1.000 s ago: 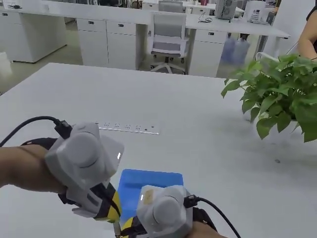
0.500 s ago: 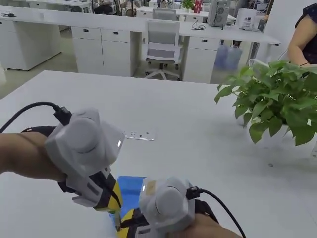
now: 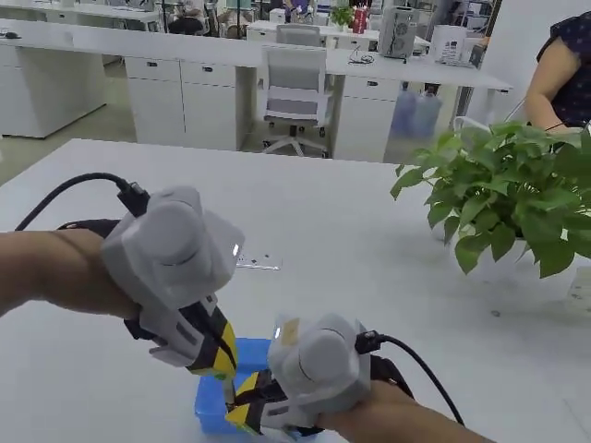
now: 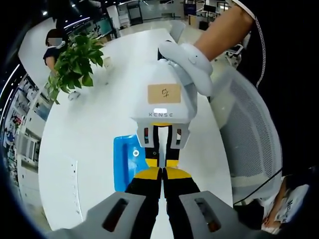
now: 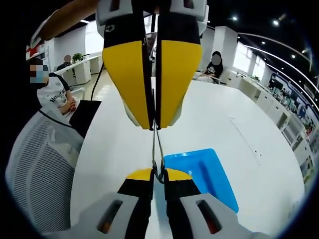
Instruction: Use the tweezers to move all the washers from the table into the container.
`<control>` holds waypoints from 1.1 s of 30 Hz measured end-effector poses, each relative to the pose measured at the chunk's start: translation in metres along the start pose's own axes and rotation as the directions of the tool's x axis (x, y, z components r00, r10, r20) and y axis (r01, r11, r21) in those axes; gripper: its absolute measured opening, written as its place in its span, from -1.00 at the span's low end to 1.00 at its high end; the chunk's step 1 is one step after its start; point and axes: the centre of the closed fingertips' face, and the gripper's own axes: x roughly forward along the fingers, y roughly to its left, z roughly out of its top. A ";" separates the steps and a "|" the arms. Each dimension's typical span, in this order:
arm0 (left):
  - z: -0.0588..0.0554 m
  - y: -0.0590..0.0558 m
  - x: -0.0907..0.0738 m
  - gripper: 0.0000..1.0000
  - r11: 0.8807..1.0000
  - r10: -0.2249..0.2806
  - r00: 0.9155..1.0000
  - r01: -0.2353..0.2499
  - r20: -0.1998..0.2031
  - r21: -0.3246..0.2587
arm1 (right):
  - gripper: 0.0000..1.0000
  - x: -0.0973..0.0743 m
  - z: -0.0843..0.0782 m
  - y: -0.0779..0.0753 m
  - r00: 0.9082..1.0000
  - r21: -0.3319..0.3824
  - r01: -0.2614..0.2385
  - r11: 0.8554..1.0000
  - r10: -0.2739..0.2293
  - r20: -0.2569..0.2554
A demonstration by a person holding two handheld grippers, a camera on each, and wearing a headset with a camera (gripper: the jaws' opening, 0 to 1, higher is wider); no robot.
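My left gripper (image 3: 222, 365) and right gripper (image 3: 238, 411) point at each other, tip to tip, above the blue container (image 3: 211, 406). Thin metal tweezers (image 5: 156, 149) run from the shut yellow jaws of the left gripper (image 5: 153, 124) down into the jaws of my right gripper (image 5: 158, 177), which are closed on their lower end. In the left gripper view, my left gripper (image 4: 162, 172) meets the right gripper (image 4: 162, 160) beside the container (image 4: 122, 169). One washer (image 4: 135, 153) lies in it. I cannot tell whether the tweezer tips carry anything.
A potted plant (image 3: 503, 198) stands on the white table at the right. A flush socket strip (image 3: 254, 264) sits mid-table. An office chair (image 3: 294, 88) and desks are beyond; a person (image 3: 563, 69) is at the far right. A mesh chair (image 5: 40, 164) is near the table's edge.
The head camera has shifted, so the scene sits differently. The two grippers have drawn closer together over the blue container, which they now hide more than before.
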 end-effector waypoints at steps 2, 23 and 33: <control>0.003 0.005 0.001 -0.90 1.000 0.001 1.000 -0.001 0.001 0.004 | -0.81 -0.002 -0.001 -0.006 1.000 -0.003 0.007 1.000 -0.007 -0.003; 0.006 0.037 0.032 -0.89 1.000 -0.007 1.000 0.007 0.003 0.013 | -0.81 -0.004 -0.036 -0.043 0.999 0.025 0.028 0.999 -0.027 -0.030; -0.001 0.052 0.048 -0.89 1.000 0.006 1.000 -0.006 -0.004 0.004 | -0.80 0.001 -0.054 -0.057 0.999 0.050 0.028 0.998 -0.026 -0.044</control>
